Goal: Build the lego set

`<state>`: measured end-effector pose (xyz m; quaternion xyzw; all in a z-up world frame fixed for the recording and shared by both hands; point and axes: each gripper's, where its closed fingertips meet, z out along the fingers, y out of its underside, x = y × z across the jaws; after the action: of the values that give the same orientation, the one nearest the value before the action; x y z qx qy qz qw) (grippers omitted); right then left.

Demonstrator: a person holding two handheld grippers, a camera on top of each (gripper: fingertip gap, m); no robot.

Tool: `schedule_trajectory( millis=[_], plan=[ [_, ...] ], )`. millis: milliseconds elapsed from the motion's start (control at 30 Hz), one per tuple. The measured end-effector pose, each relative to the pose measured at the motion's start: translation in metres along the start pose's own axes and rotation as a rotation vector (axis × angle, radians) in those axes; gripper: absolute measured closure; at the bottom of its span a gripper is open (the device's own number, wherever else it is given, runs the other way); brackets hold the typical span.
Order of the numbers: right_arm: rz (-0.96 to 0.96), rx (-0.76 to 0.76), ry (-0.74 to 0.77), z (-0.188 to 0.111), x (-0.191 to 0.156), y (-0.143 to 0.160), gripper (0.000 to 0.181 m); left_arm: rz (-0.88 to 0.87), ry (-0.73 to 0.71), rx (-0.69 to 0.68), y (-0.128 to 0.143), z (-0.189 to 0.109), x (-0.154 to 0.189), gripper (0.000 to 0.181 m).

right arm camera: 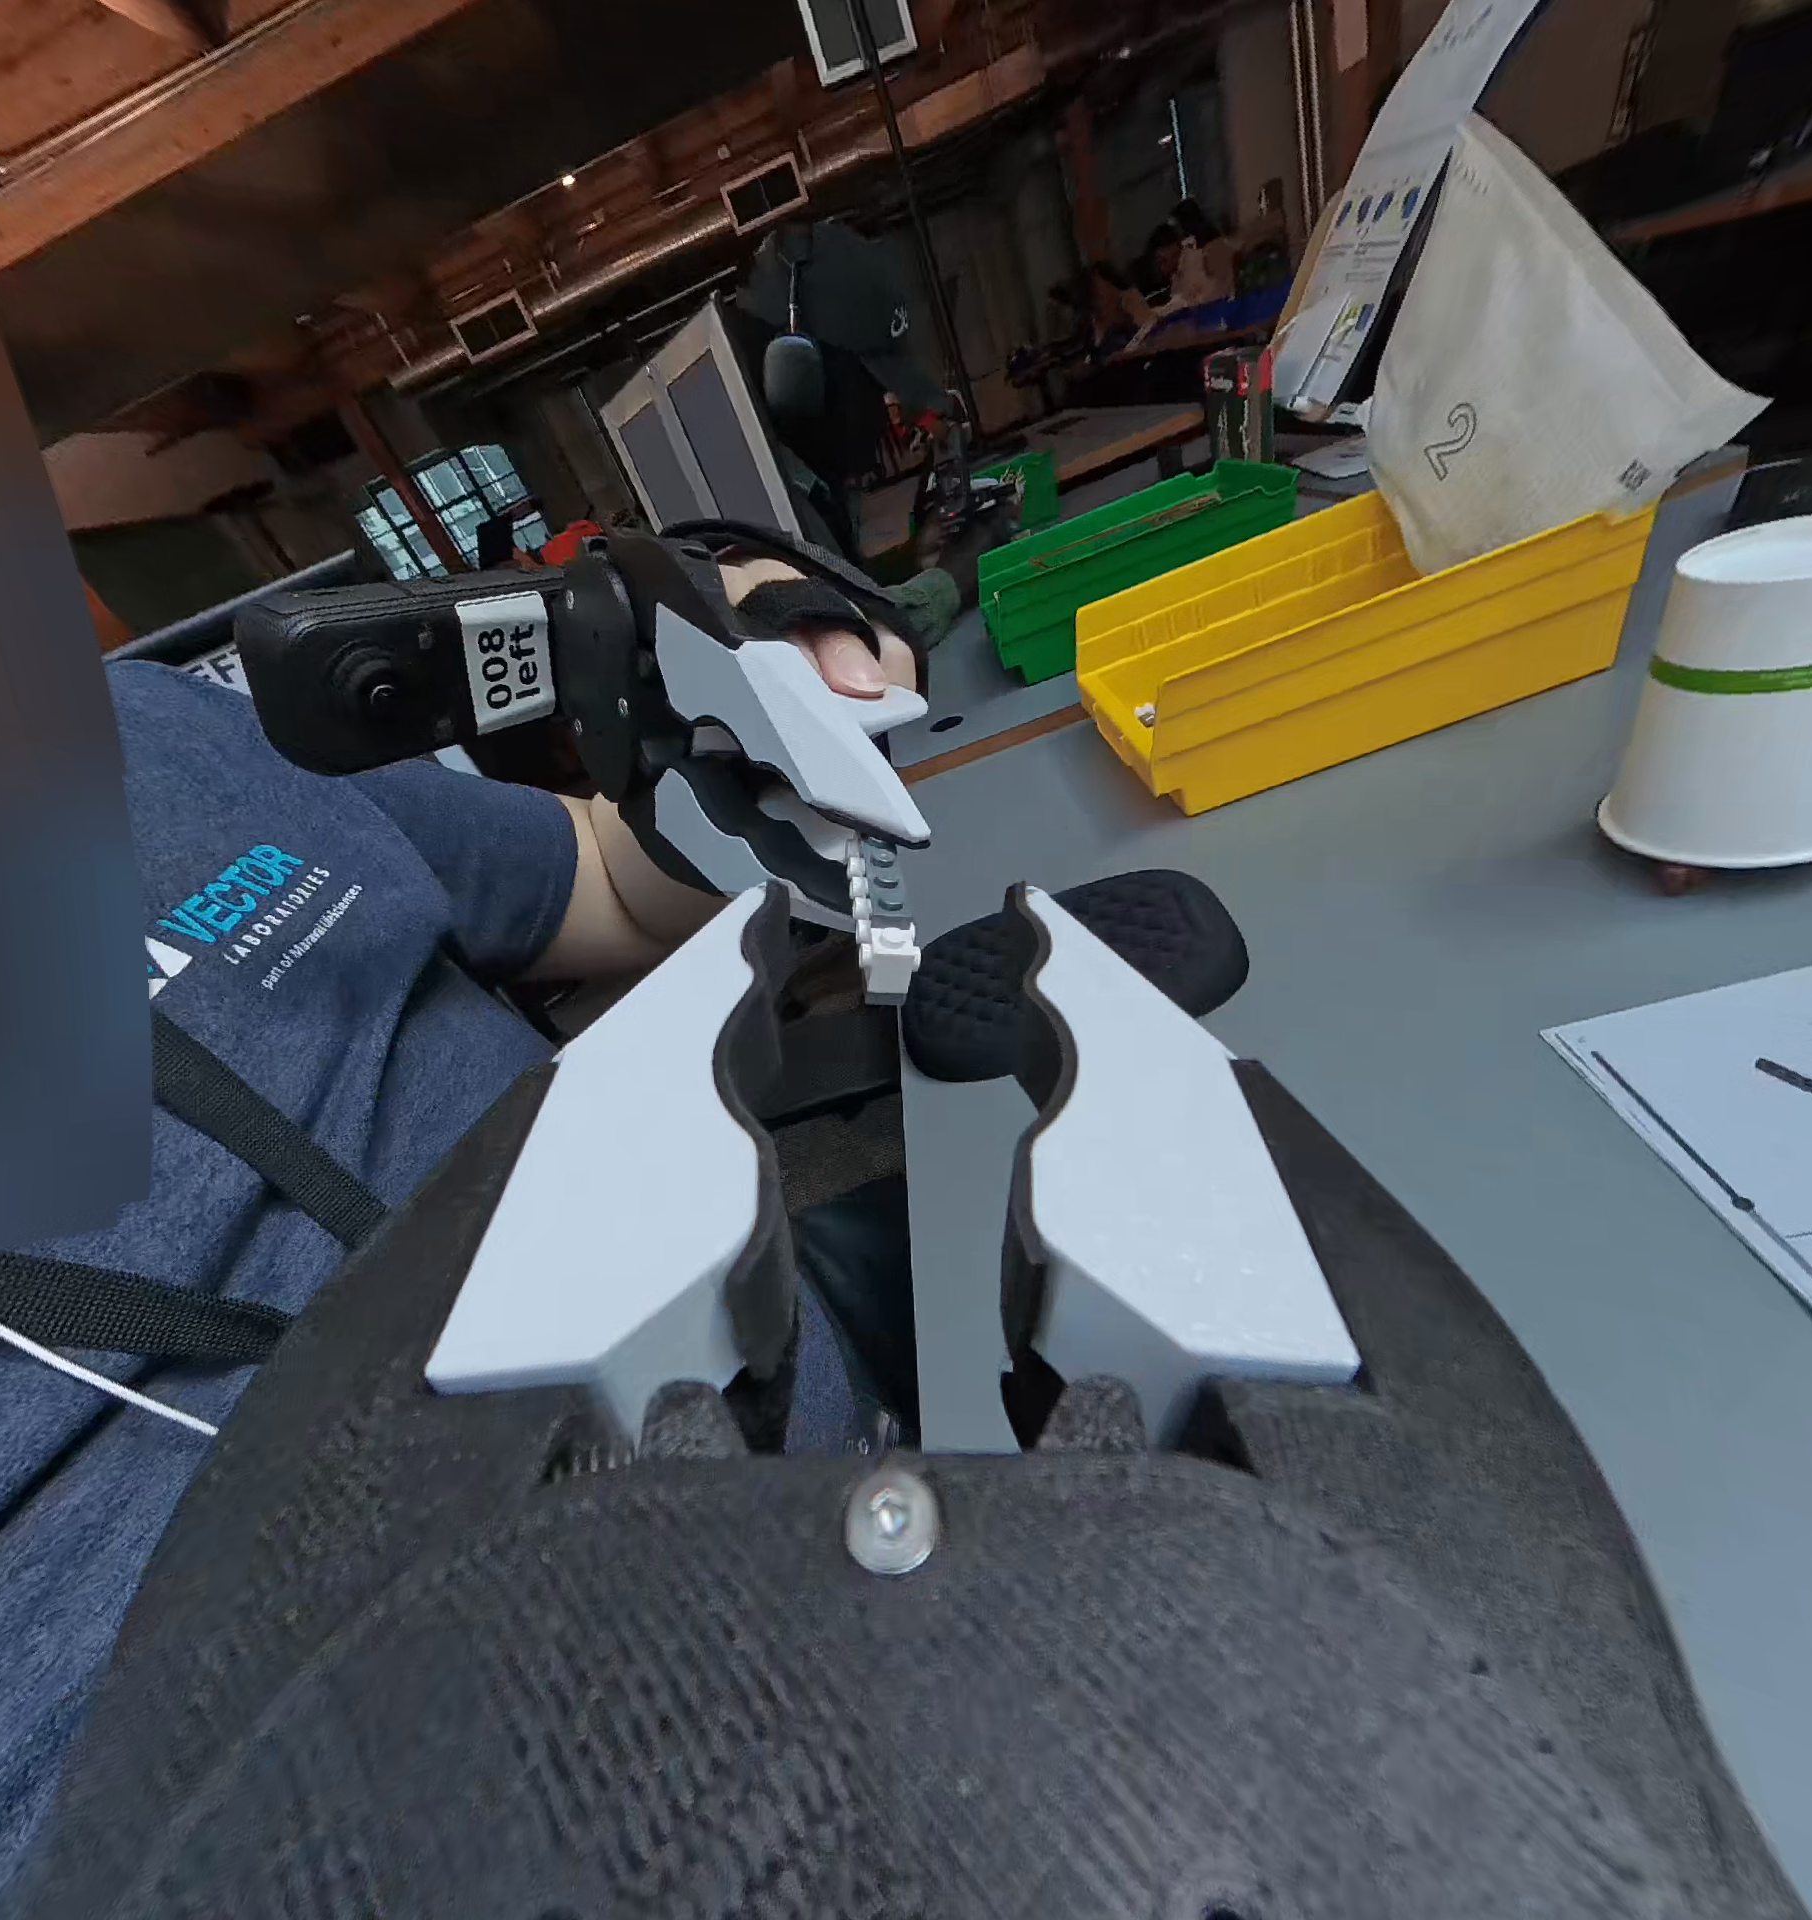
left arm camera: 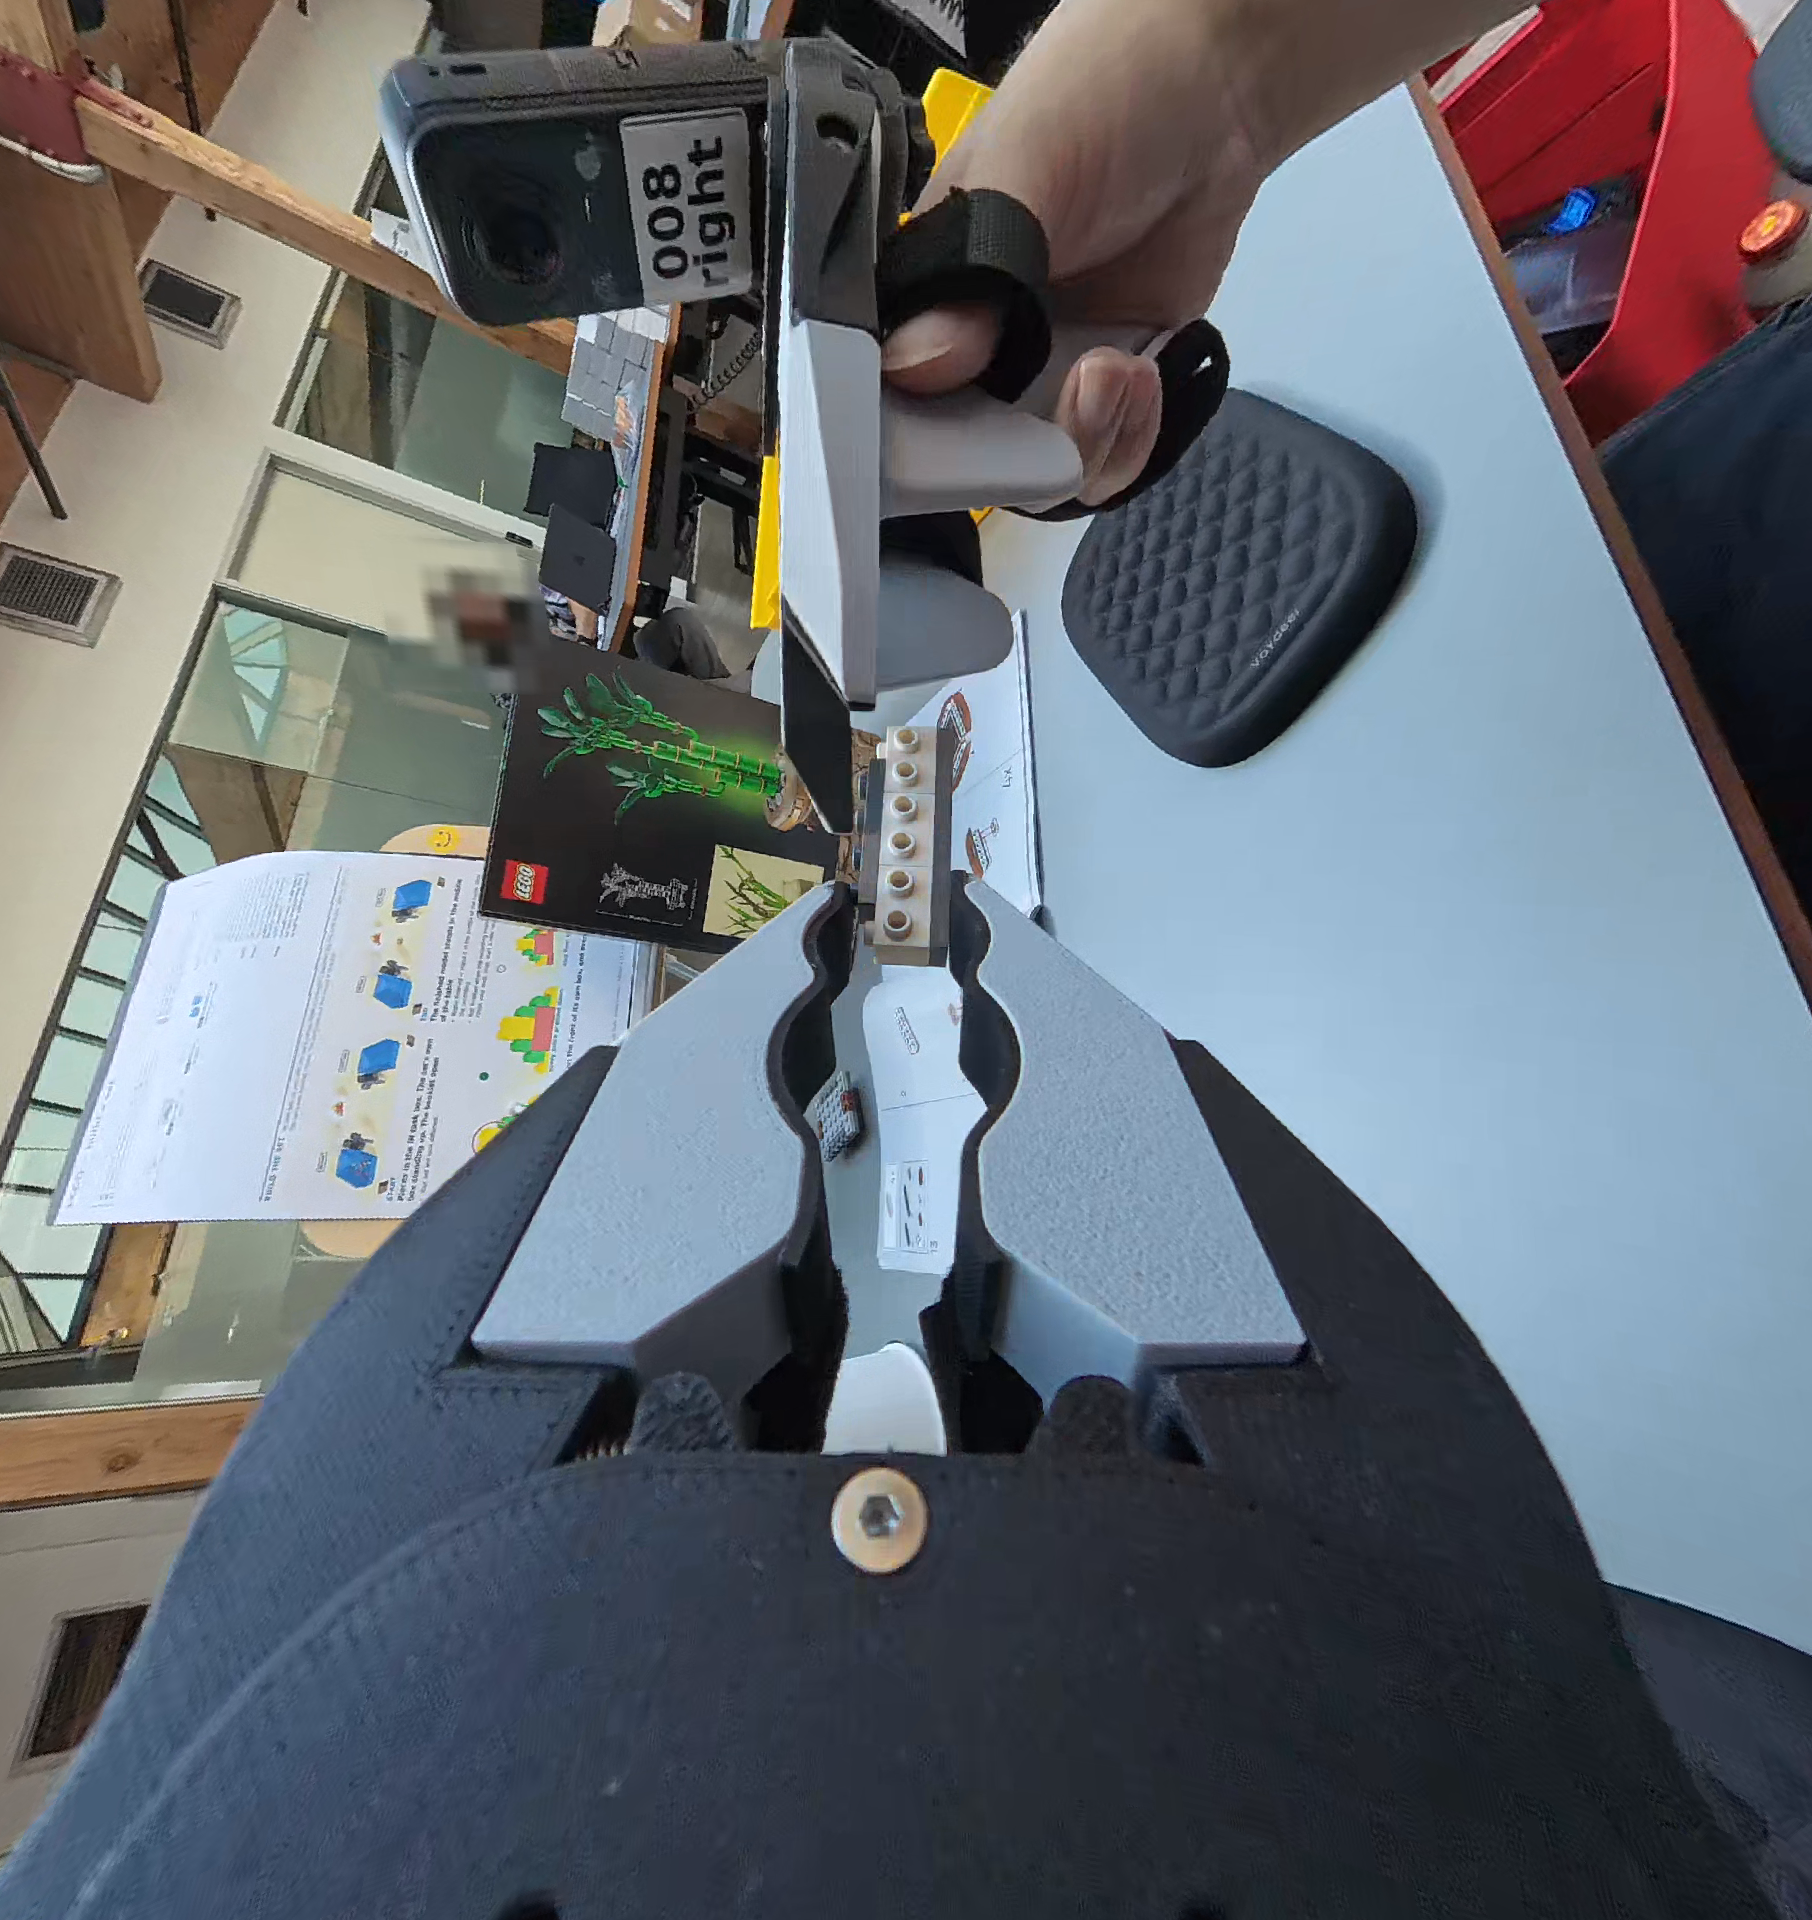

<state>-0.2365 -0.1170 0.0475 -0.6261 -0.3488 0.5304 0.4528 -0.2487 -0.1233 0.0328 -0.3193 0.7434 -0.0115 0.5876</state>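
Two grippers meet above the grey table (right arm camera: 1453, 935), and one lego piece hangs between them. Nearest in the left wrist view, the left gripper (left arm camera: 897, 914) is clenched on the end of the lego piece (left arm camera: 907, 836), a dark plate carrying a row of six pale studded bricks, held in the air off the table. Nearest in the right wrist view, the right gripper (right arm camera: 891, 904) stands released, its fingers apart on either side of the piece's free end without touching it. Beyond the piece on the table lies one black quilted pad (left arm camera: 1234, 582), seen in both views. Only the left wrist view shows the right gripper's holding hand (left arm camera: 1078, 239), one open instruction booklet (left arm camera: 995, 790) under the piece, one black lego box (left arm camera: 653, 810) and one printed sheet (left arm camera: 299, 1039) farther off. Only the right wrist view shows one white cup (right arm camera: 1754, 707), one yellow bin (right arm camera: 1328, 665) holding one paper bag (right arm camera: 1525, 353), and one green bin (right arm camera: 1120, 551) behind it.
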Motion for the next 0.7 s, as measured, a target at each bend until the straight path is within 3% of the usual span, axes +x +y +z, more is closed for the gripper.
schedule_trajectory(
  millis=[100, 133, 167, 267, 367, 433, 533, 600, 700],
  plan=[
    [0.024, -0.058, 0.012, 0.006, 0.009, 0.021, 0.149, 0.003, 0.028, -0.02, 0.008, 0.009, 0.01, 0.165],
    [0.03, -0.067, 0.004, 0.007, 0.01, 0.027, 0.169, -0.006, 0.043, -0.018, 0.01, 0.011, 0.014, 0.165],
    [0.035, -0.084, -0.008, 0.007, 0.012, 0.034, 0.171, -0.023, 0.062, -0.011, 0.012, 0.013, 0.02, 0.165],
    [0.07, -0.122, 0.012, 0.005, 0.025, 0.053, 0.172, -0.126, 0.126, -0.001, 0.021, 0.021, 0.037, 0.162],
    [0.014, -0.162, 0.089, 0.0, 0.044, 0.071, 0.172, -0.361, 0.238, -0.015, 0.035, 0.027, 0.053, 0.145],
    [-0.045, -0.155, 0.077, -0.003, 0.044, 0.075, 0.171, -0.551, 0.286, 0.01, 0.041, 0.032, 0.054, 0.161],
    [-0.184, -0.177, 0.155, -0.009, 0.057, 0.083, 0.171, -0.789, 0.31, 0.121, 0.037, 0.036, 0.044, 0.164],
    [-0.287, -0.189, 0.178, -0.011, 0.06, 0.086, 0.171, -0.883, 0.344, 0.173, 0.035, 0.039, 0.04, 0.161],
    [-0.373, -0.203, 0.216, -0.015, 0.068, 0.087, 0.171, -0.91, 0.419, 0.104, 0.044, 0.05, 0.052, 0.15]
  ],
)
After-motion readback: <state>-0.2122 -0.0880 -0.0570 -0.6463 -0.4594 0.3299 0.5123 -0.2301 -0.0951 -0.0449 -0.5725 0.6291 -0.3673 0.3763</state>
